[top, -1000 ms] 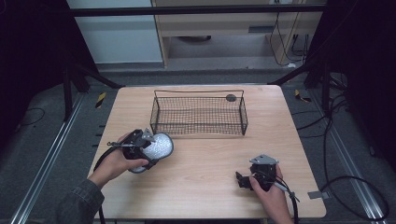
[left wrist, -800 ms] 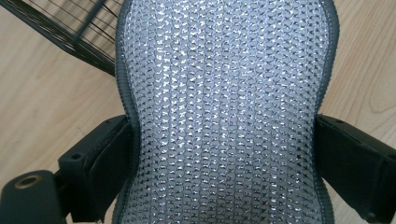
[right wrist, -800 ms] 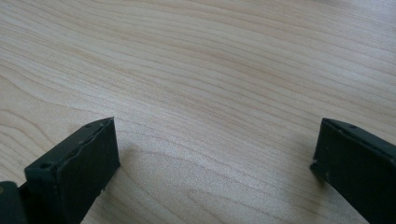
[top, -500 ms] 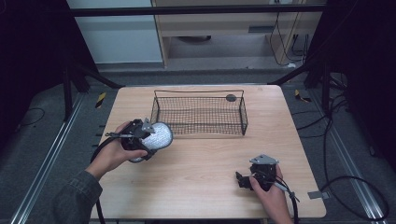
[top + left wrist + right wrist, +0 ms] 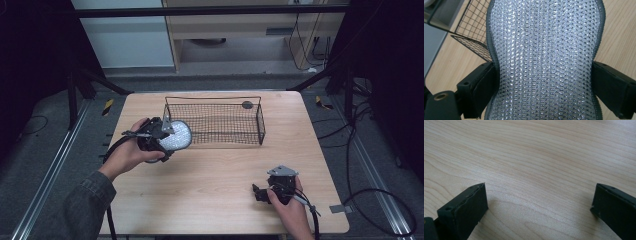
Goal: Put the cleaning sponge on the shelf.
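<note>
My left gripper [image 5: 167, 137] is shut on a silvery mesh-covered pad with a dark rim [image 5: 176, 135], held above the table's left side next to the near left corner of a black wire basket [image 5: 215, 121]. In the left gripper view the silver pad [image 5: 544, 60] is squeezed at its waist between both black jaws, with the wire basket [image 5: 471, 27] behind it at upper left. My right gripper [image 5: 260, 192] rests low near the table's front right, its jaws wide apart over bare wood [image 5: 539, 177] with nothing between them.
The wooden table [image 5: 220, 175] has open room in its middle and front. A small dark round disc [image 5: 247, 104] lies at the basket's far right rim. Dark frame posts and cables surround the table on the floor.
My left gripper has carried the silver pad up and to the right, toward the basket's near left corner. The right gripper has stayed put.
</note>
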The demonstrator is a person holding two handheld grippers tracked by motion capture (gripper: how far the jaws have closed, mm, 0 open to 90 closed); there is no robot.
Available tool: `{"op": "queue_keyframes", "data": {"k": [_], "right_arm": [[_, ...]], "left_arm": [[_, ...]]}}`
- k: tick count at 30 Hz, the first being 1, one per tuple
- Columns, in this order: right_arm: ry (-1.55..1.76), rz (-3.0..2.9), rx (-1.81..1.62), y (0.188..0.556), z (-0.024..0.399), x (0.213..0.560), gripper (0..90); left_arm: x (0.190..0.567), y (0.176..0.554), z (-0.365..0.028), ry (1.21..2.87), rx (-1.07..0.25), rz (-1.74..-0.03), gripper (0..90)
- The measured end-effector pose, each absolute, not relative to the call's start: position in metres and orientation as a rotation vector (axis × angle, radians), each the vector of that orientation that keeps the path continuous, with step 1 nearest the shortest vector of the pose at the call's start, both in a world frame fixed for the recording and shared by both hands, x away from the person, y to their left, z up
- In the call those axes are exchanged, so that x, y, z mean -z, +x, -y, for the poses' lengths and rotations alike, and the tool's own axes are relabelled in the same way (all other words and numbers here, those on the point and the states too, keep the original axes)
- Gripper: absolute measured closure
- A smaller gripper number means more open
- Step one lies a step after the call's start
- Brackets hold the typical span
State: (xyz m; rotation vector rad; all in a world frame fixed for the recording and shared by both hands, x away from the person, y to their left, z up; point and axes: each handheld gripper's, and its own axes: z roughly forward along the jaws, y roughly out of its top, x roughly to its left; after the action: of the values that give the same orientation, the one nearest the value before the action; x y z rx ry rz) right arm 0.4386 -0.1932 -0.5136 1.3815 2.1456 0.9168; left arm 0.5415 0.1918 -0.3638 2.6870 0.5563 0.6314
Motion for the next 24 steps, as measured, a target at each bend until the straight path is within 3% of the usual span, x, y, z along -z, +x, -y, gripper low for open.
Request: {"op": "queue_keyframes", "data": {"k": [24], "right_arm": [[1.376,-2.147,-0.915,0.439,0.193,0.514,0.4]], "left_arm": [[0.349,0.555,-0.173,2.71,-0.695,-0.488,9.1]]}}
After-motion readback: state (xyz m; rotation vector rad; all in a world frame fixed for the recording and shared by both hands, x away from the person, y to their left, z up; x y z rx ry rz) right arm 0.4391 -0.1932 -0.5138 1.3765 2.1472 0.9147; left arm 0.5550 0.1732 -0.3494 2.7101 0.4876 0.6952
